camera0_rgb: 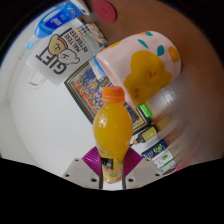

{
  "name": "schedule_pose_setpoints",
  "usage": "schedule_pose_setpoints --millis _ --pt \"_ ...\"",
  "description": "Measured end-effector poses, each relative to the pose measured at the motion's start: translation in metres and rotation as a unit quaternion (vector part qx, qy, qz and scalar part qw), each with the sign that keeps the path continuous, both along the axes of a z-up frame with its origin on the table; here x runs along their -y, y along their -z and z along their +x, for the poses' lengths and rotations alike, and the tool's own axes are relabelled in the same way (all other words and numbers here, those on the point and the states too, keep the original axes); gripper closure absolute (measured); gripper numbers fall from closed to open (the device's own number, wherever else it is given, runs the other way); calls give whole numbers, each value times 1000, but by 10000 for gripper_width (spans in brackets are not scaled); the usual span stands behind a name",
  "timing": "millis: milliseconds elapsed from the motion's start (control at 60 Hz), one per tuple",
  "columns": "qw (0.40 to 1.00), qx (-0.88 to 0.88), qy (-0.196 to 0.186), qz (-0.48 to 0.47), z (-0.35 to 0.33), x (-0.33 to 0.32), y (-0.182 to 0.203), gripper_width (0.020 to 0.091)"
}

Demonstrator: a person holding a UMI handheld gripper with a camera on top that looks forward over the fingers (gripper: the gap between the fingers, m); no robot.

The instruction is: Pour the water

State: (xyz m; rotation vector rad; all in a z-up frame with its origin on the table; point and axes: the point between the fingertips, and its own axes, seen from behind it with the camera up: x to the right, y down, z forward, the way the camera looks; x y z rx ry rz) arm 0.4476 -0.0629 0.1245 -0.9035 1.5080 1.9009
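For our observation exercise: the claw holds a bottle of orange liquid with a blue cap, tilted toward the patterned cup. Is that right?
Not quite: the gripper view shows the bottle's cap is orange, not blue. The rest stands: the claw holds it, tilted toward the patterned cup.

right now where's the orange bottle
In the gripper view the orange bottle is held upright between the gripper fingers, in front of the patterned cup just beyond it.

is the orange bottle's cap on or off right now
On. The orange cap sits atop the orange-liquid plastic bottle, which stands upright between the hand-held gripper's fingers.
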Motion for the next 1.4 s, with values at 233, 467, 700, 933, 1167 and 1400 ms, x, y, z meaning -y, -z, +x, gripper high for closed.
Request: schedule_pose_setpoints --millis 233,467,700,933,1167,1400 --pt "979 189 -70 -3 -23 4 -15 858" --pt "808 586 -42 38 37 7 -62 858" --pt "563 826 14 -14 169 6 -41 858" --pt "452 888 -8 -89 269 7 72 856" --pt "463 879 -6 -111 287 18 141 837" --pt "478 866 -37 -140 286 22 158 497"
